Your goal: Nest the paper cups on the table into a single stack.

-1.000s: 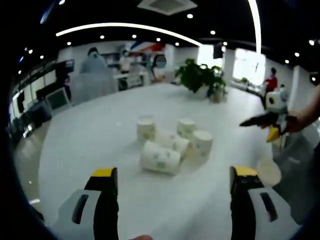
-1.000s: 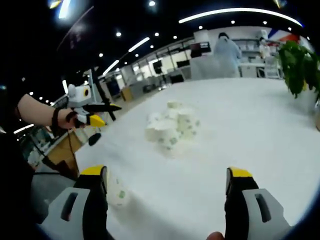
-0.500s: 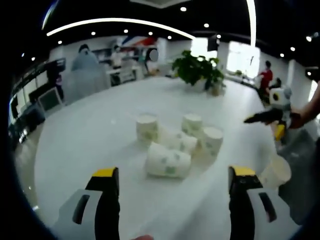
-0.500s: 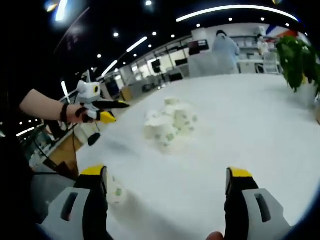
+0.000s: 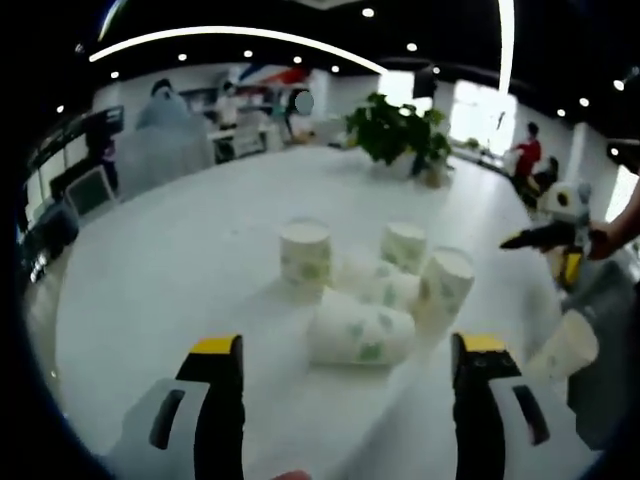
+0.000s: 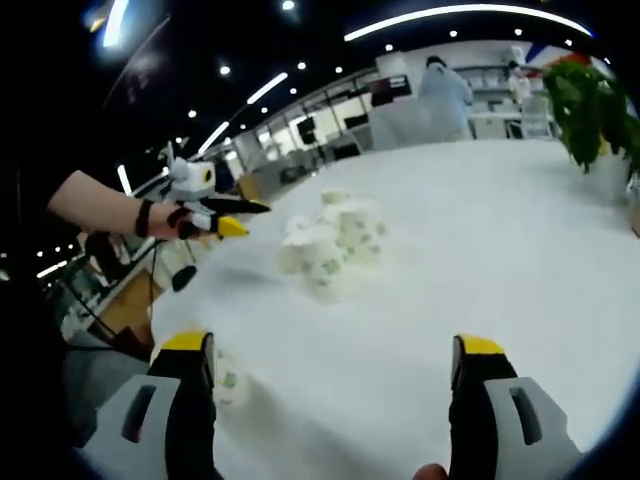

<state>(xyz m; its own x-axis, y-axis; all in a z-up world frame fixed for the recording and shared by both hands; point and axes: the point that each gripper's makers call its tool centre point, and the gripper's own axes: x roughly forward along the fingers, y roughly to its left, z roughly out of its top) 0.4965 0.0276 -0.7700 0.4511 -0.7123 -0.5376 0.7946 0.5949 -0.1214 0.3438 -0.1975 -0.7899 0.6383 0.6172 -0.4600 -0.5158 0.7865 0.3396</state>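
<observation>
Approaching the paper cups (image 5: 360, 285) mid-table | your left gripper (image 5: 343, 360) spread, empty | right gripper (image 6: 340, 355) spread, near lone cup (image 6: 228, 380) at table (image 6: 520, 240) edge

The left hand-held gripper (image 5: 343, 385) is held level above the desk (image 5: 180, 270), its 2 yellow-tipped jaws spread wide apart with nothing between them. The right hand-held gripper (image 6: 340, 385) has its 2 jaws equally wide and empty, low over the desk's near edge. Seen from the right gripper view, the left hand (image 6: 185, 222) grips its tool, bare forearm (image 6: 100, 198) extended, wrist banded.
</observation>
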